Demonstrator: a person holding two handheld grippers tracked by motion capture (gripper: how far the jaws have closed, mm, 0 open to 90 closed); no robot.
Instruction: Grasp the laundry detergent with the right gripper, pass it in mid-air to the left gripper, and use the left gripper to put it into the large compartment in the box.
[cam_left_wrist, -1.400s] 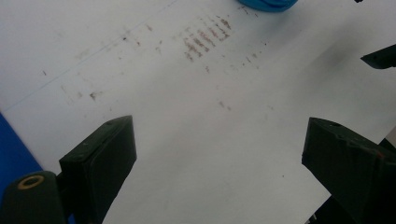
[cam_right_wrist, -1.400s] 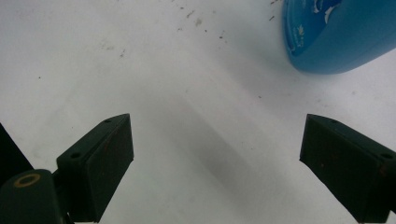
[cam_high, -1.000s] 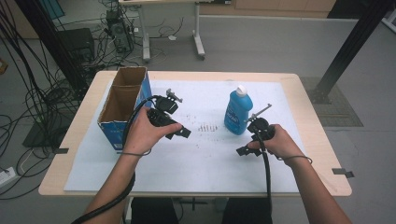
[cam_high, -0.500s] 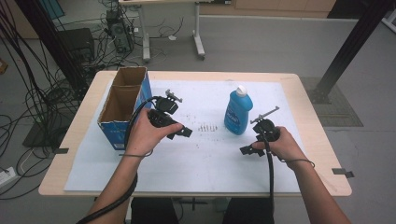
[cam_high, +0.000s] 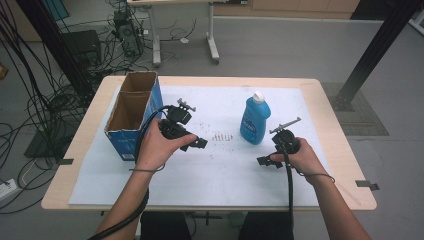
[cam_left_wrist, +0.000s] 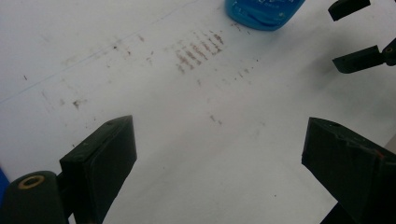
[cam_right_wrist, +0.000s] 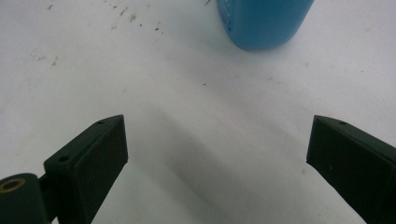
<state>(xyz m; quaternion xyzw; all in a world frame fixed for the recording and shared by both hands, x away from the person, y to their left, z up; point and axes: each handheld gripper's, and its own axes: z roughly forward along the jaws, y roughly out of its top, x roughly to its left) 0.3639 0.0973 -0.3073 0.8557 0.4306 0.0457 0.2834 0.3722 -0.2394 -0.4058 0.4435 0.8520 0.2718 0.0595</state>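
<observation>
The upright blue plastic bottle with a white cap (cam_high: 255, 120) stands at twelve o'clock of the right gripper (cam_high: 263, 161), whose fingers have just been opening, nothing between. Best approach squarely, low on its body. Left gripper (cam_high: 200, 144) fingers apart, at nine o'clock. White-covered tabletop (cam_high: 225, 175), brown scuffs (cam_high: 223, 136).

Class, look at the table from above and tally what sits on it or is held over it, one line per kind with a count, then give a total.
Blue bottle with white cap: 1
Open cardboard box: 1
White sheet covering the table: 1
Hand-held grippers: 2, the left hand-held gripper and the right hand-held gripper, both with jaws apart and nothing between them
Total: 5
</observation>
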